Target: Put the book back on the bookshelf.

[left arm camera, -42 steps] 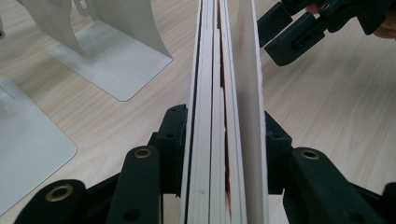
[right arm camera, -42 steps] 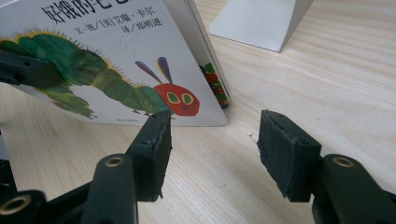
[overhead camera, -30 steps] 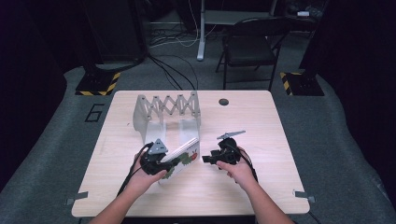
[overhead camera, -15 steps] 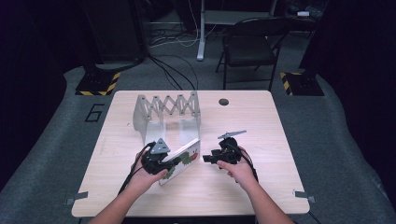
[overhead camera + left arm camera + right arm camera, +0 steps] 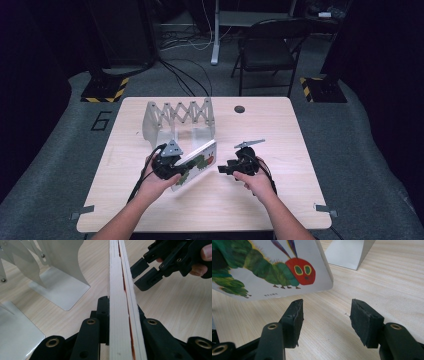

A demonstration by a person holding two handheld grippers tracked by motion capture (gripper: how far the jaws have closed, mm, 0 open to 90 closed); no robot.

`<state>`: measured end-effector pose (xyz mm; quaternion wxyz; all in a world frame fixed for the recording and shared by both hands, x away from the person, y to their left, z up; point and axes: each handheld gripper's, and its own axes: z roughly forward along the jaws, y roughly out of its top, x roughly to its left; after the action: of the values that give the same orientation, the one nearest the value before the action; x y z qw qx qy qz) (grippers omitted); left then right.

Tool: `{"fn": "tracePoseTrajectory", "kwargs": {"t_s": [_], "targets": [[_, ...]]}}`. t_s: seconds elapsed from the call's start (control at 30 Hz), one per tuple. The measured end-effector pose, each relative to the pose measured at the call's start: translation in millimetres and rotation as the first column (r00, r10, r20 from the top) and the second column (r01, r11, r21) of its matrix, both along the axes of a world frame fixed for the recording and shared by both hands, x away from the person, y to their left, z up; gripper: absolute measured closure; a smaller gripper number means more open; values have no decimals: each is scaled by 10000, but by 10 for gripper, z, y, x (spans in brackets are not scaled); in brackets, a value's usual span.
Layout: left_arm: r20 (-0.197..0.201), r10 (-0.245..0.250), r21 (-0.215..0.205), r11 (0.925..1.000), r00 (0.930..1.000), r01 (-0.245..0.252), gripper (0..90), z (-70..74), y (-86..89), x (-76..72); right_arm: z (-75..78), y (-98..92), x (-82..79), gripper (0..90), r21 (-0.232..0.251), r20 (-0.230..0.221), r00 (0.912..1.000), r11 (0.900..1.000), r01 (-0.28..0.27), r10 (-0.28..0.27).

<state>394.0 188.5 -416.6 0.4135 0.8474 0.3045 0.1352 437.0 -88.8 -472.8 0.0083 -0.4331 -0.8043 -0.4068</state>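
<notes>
A board book (image 5: 201,161) with a green caterpillar and red face on its white cover (image 5: 274,267) hangs tilted above the table's middle. My left gripper (image 5: 181,169) is shut on its lower edge; in the left gripper view the book's page edges (image 5: 121,285) run straight up between the jaws of my left gripper (image 5: 121,315). To the right of the book, my right gripper (image 5: 222,168) stands open and empty just off its corner. In the right gripper view my right gripper (image 5: 325,312) hovers over bare wood below the book. The right gripper (image 5: 146,272) also appears beyond the book.
A folding metal rack (image 5: 177,114) stands behind the book on the wooden table (image 5: 280,200); its flat feet (image 5: 57,287) lie close to the left gripper. A small dark disc (image 5: 239,109) sits at the table's far side. A folding chair (image 5: 270,50) stands beyond.
The left hand has lifted the book a little off the table, and it now tilts up more steeply. The right hand has kept still.
</notes>
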Motion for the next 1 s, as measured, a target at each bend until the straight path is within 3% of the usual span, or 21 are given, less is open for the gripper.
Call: {"fn": "tracePoseTrajectory", "kwargs": {"t_s": [0.37, 0.57, 1.0], "targets": [[-75, 241, -209, 9995, 9997, -242, 762, 108, 39, 56, 5, -25, 5, 438, 67, -86, 9999, 9999, 144, -144], [-59, 584, -399, 9975, 9983, -586, 762, 102, 141, 51, 1, -28, 10, 438, 49, -71, 9999, 9999, 141, -140], [-70, 1247, -394, 9914, 9922, -1249, 762, 92, 386, 65, -7, -27, 12, 438, 3, -87, 9999, 9999, 110, -110]]}}
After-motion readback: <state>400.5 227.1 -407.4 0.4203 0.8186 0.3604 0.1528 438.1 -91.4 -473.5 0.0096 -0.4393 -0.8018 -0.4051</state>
